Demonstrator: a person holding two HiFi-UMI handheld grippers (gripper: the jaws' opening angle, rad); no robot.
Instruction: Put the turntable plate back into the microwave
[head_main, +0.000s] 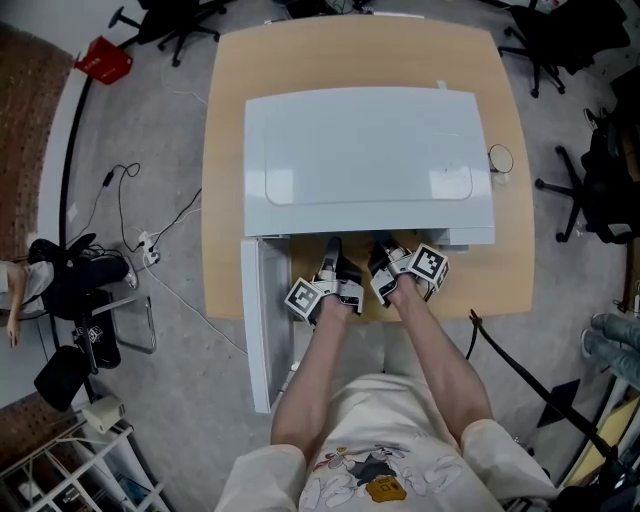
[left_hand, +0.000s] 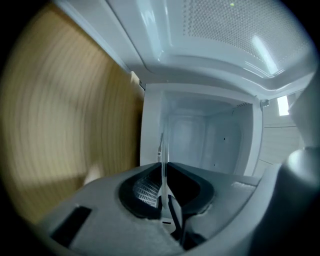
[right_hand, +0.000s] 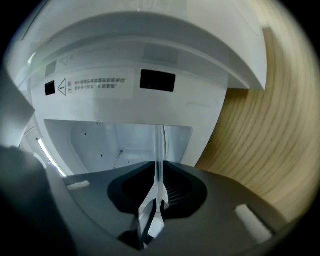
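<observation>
The white microwave (head_main: 370, 160) stands on a wooden table, its door (head_main: 257, 320) swung open to the left. Both grippers sit side by side at the mouth of its cavity. In the left gripper view, the clear glass turntable plate (left_hand: 163, 165) shows edge-on as a thin line, and my left gripper (left_hand: 163, 192) is shut on its rim. The empty white cavity (left_hand: 200, 135) lies just ahead. In the right gripper view, my right gripper (right_hand: 159, 192) is shut on the plate's rim (right_hand: 159, 160) in the same way, facing the cavity (right_hand: 115, 140). From the head view the plate is hard to make out.
The wooden table (head_main: 240, 260) shows on both sides of the microwave. A small round object (head_main: 500, 158) sits at the microwave's right. Cables (head_main: 150, 245), a red item (head_main: 103, 60) and office chairs (head_main: 545, 40) surround the table on the floor.
</observation>
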